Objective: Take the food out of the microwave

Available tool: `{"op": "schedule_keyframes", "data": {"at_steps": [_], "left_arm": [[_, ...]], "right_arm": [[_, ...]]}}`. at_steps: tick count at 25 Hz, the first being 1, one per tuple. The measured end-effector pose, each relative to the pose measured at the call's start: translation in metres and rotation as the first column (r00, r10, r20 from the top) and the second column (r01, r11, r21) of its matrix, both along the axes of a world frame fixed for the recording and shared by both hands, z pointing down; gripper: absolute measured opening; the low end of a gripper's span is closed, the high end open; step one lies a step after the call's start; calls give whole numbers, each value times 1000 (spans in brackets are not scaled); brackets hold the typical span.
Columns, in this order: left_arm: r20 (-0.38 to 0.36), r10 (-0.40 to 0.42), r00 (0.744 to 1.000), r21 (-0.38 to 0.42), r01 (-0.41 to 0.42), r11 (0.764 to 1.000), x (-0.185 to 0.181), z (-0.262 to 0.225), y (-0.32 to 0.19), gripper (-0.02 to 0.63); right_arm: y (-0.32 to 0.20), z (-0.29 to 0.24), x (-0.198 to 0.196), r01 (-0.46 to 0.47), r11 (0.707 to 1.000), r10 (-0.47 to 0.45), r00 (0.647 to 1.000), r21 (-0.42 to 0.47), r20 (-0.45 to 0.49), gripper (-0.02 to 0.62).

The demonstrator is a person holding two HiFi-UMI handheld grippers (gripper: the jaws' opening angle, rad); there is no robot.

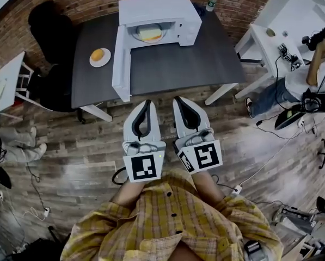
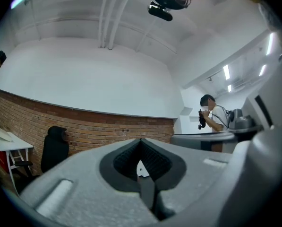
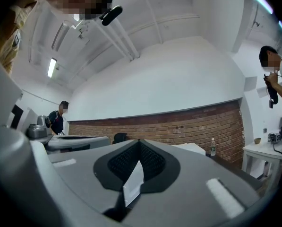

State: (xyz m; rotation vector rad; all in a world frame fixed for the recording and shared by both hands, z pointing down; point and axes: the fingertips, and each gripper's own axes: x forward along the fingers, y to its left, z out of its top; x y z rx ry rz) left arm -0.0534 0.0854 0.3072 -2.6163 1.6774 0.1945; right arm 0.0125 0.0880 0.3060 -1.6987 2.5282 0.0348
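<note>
- left claw is closed, tips together, nothing between them
- right claw same deal, clamped together and empty
- they're side by side over the wood floor, on the near side of the table and not touching it
- microwave sits at the far edge of the table, with its door swung wide open toward the near left
- food is a yellowish slab, inside the microwave and well apart from both claws
- left of the door there's a plate on the table with a round orange bun-looking thing on it
- bottle at the far right of the table, black chair off its left end
</note>
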Motion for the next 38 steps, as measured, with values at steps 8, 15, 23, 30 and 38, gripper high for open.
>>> {"op": "schedule_keyframes", "data": {"at_steps": [8,15,23,30,38], "left_arm": [[-25,20,999,-13,-21,1000,-6,-6,-84,0],[-42,36,998,-21,-36,999,-19,-10,-150,0],[-27,37,999,-56,-38,998,-18,5,-191,2],[-30,17,999,-65,-19,998,-3,9,-225,0],[-18,-12,1000,-62,11,998,22,12,-260,1]], "right_arm": [[-81,-2,-4,-23,999,22,1000,-36,-8,3],[-145,-9,-13,-68,997,68,998,-26,-12,3],[-192,8,-17,-48,997,48,999,-68,-5,4],[-226,15,-4,-18,996,16,1000,-83,-14,3],[-268,23,22,19,995,-18,1000,-101,12,4]]}}
